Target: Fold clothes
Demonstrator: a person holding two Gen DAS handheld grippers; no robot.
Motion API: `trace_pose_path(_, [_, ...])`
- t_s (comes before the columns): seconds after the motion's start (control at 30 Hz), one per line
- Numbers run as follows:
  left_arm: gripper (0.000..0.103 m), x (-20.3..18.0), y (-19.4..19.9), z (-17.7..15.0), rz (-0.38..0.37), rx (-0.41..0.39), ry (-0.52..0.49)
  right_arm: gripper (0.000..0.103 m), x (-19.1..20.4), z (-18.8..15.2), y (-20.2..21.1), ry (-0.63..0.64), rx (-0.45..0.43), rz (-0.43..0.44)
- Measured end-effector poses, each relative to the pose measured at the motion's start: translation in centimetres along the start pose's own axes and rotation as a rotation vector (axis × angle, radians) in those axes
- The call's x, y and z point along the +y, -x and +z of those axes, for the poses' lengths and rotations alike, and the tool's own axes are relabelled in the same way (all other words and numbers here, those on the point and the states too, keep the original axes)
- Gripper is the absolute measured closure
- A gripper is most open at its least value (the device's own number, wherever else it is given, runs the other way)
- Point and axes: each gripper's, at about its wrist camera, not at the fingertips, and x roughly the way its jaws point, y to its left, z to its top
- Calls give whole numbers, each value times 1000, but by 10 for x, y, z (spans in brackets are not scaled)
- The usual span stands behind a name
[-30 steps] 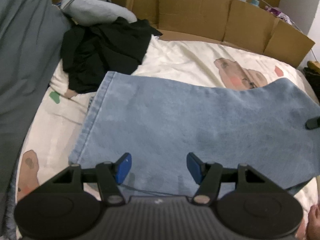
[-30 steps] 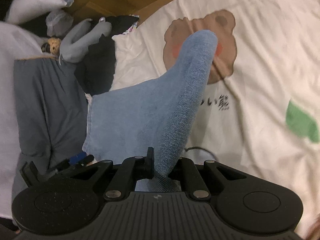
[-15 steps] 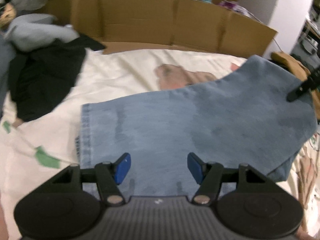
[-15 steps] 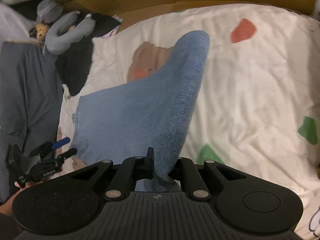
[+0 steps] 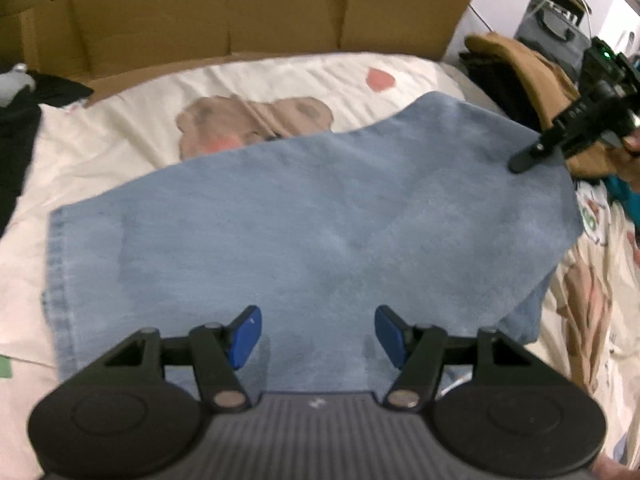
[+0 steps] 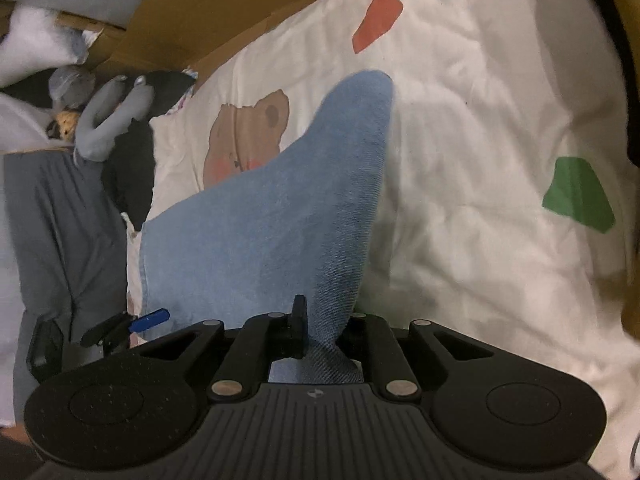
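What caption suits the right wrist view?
Right claw, jaws opening, pinches blue denim above the bear-print bedsheet.

In the left wrist view the black clothes (image 5: 16,128) have slid from the upper left to the left edge. The blue jeans (image 5: 304,232) now lie across the middle. The right gripper (image 5: 536,156) went up the right side and looks bigger. Its jaws are opening a little, with jeans between them.

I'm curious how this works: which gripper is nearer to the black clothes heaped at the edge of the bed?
Left. The left gripper hovers open over the denim garment's end nearest the black clothes; the right gripper pinches its far end.
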Motion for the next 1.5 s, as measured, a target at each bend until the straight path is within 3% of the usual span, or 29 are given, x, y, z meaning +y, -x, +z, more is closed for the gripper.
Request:
trace_pose_path(0.13, [37,4,-13,-2,-4,24,9,90,-28,-6,-6,-21,-20,91])
trace_pose_path(0.4, [37,8,-20,2,-15,27,41,68,-68,-37,-10,-166,-60,274])
trace_pose_path(0.53, [37,5,-17,4,-22,24,40,64,-75,-47,-13,-164,-45,263])
trace_pose_path(0.57, [37,4,-16,4,-22,23,35,56,-77,-51,-15,-159,-30,256])
trace_pose_path(0.63, [37,3,-14,4,-24,24,30,53,-79,-61,-18,-154,0,241])
trace_pose_path(0.8, [37,2,-8,4,-11,37,25,57,-83,-79,-8,-199,18,284])
trace_pose_path(0.93, [37,0,-6,7,-10,37,27,56,-83,-85,5,-240,-30,376])
trace_pose_path(1.07, [41,-4,-8,10,-46,33,19,56,-94,-96,-6,-349,-100,363])
trace_pose_path(1.2, [50,-9,-14,13,-80,45,-1,56,-101,-104,-21,-419,-176,357])
trace_pose_path(1.3, [62,-13,-21,14,-92,64,-15,58,-96,-101,-24,-412,-193,344])
trace_pose_path(1.37, [69,-17,-24,14,-100,75,-30,70,-89,-97,-24,-407,-195,301])
trace_pose_path(1.5, [90,-25,-29,12,-128,87,-54,85,-77,-91,-17,-389,-209,239])
